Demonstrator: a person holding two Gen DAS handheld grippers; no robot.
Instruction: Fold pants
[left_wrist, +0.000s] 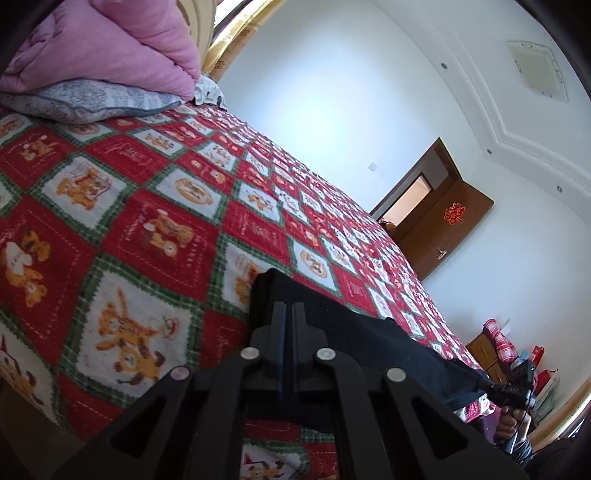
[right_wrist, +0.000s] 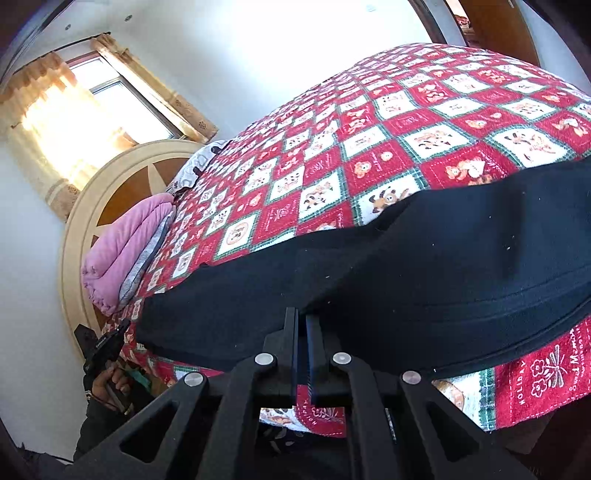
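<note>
Claws both pinch the black pants (right_wrist: 424, 258): my left claw (left_wrist: 287, 314) is closed on one edge and my right claw (right_wrist: 301, 321) is closed on the near edge. Between them the pants lie across the red checked bedspread (left_wrist: 147, 221) of the bed, with a pink quilt (right_wrist: 118, 251) far at the headboard.

Bedspread (left_wrist: 155, 206) beyond the pants (right_wrist: 461, 251) lies open — pink quilt (left_wrist: 122, 48) blocks the headboard end.
</note>
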